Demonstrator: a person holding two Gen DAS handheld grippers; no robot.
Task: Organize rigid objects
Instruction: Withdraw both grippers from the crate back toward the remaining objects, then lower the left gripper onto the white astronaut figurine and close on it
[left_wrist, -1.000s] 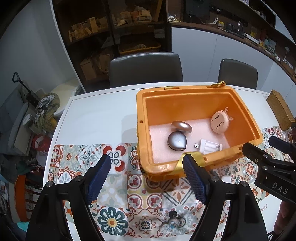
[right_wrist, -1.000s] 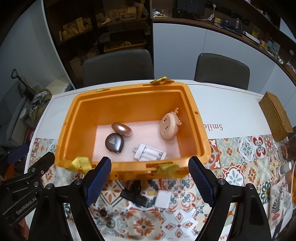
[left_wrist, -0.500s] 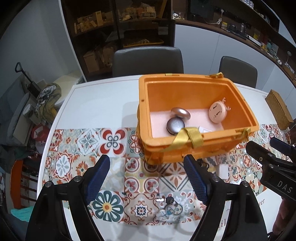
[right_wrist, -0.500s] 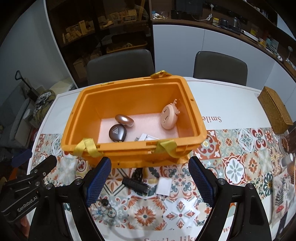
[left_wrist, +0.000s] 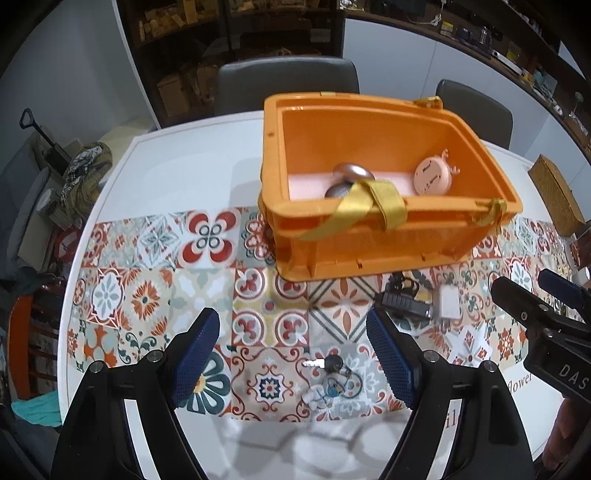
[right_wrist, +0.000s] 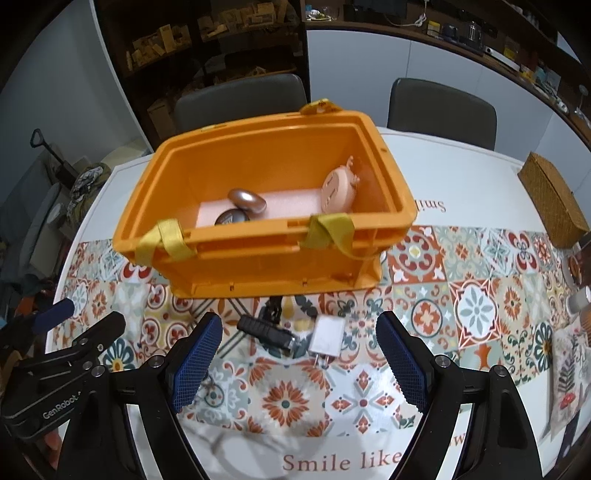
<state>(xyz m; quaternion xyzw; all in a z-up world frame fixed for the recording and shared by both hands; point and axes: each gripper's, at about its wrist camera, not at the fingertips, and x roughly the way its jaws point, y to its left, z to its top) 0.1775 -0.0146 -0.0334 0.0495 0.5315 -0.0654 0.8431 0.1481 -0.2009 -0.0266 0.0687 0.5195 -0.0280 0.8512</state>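
From my left wrist camera, my left hand-held gripper (left_wrist: 291, 343) hangs with its blue-padded fingers spread wide and nothing between them, above the patterned tile cloth (left_wrist: 147, 280) on the white desk (left_wrist: 192, 166). A small key on a ring (left_wrist: 327, 365) lies on the cloth between the fingers, blurred. Ahead stands the orange plastic crate (left_wrist: 373, 240) with yellow fabric straps; its near wall hides most of the floor, so I see only the top of a bronze oval case (left_wrist: 351, 172), a sliver of a grey round case (left_wrist: 336, 191) and a pink round gadget (left_wrist: 433, 178).

From my right wrist camera, my right hand-held gripper (right_wrist: 297, 354) is likewise spread and empty. A black bar-shaped device (right_wrist: 266, 333) and a white plug adapter (right_wrist: 327, 336) lie touching on the cloth, just in front of the crate. Printed lettering on the cloth is cut off at the bottom edge.
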